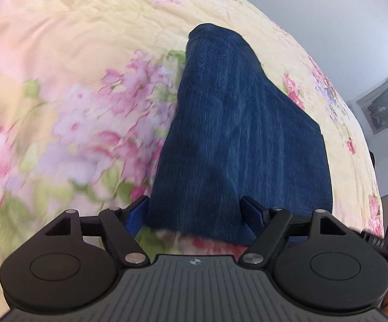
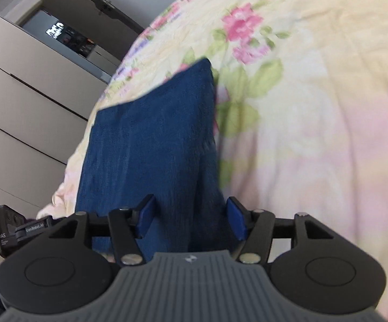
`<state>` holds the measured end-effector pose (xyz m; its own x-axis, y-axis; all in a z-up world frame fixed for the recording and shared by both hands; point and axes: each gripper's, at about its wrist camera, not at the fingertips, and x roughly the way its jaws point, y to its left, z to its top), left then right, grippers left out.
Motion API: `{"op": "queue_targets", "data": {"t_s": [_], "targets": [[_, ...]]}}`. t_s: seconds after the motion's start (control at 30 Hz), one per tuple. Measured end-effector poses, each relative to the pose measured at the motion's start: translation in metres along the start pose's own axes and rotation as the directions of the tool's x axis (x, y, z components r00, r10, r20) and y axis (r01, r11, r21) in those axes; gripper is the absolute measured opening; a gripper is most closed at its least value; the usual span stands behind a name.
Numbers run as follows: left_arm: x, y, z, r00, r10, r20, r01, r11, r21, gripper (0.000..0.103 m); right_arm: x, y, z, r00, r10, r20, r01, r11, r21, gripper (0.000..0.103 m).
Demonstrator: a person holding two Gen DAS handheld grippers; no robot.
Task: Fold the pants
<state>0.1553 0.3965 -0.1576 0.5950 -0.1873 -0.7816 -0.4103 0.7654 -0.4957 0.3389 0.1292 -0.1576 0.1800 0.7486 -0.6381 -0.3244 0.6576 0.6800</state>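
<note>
Folded dark blue pants (image 1: 236, 134) lie flat on a floral bedspread (image 1: 67, 61). In the left wrist view my left gripper (image 1: 197, 210) stands open over the near end of the pants, its blue pads (image 1: 252, 210) wide apart and clear of the cloth. The right wrist view shows the same pants (image 2: 153, 147) on the bedspread (image 2: 314, 120) from the other side. My right gripper (image 2: 191, 218) is open above their near end, with blue pads (image 2: 145, 218) on either side of the fabric and a gap to it. Nothing is held.
The bed's edge runs close to the pants on the side of a grey drawer unit (image 2: 19, 102). A pale wall (image 1: 328, 21) and a framed picture (image 1: 387, 102) lie beyond the bed. The other gripper's black body (image 2: 14, 230) shows at the lower left.
</note>
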Motion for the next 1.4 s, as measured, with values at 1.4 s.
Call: {"op": "queue_targets", "data": {"t_s": [1.4], "targets": [[-0.072, -0.152, -0.093, 0.908, 0.308, 0.283, -0.383, 0.884, 0.267, 0.091, -0.092, 0.158, -0.118, 0.853, -0.425, 0.302, 0.496, 0.839, -0.223, 0.082]]}}
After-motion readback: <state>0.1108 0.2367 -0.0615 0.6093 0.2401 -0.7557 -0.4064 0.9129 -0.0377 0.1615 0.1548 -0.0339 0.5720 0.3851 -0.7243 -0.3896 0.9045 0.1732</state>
